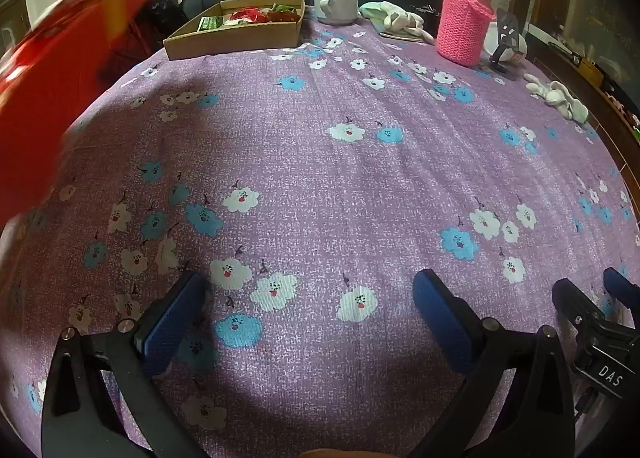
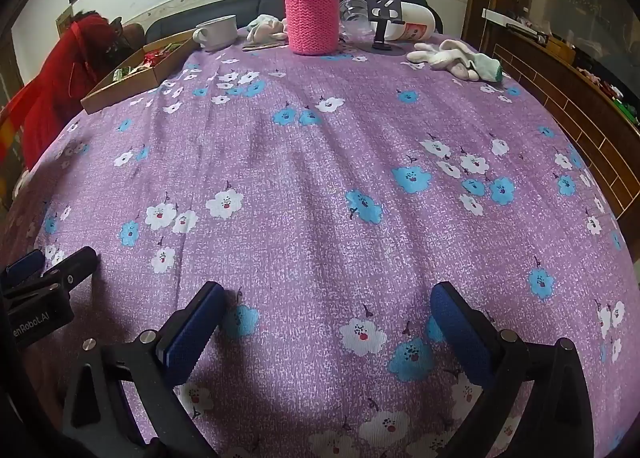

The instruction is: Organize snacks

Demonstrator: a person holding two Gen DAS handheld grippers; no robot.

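Note:
A shallow cardboard tray with several red and green snack packets stands at the far left of the table; it also shows in the right wrist view. My left gripper is open and empty, low over the purple flowered tablecloth near the front edge. My right gripper is open and empty, beside it to the right. The right gripper also shows in the left wrist view. The left gripper shows in the right wrist view.
At the back stand a white mug, a flask in a pink knitted sleeve, a black phone stand and a white bottle lying down. White gloves lie at the right. A blurred person in red is at the left.

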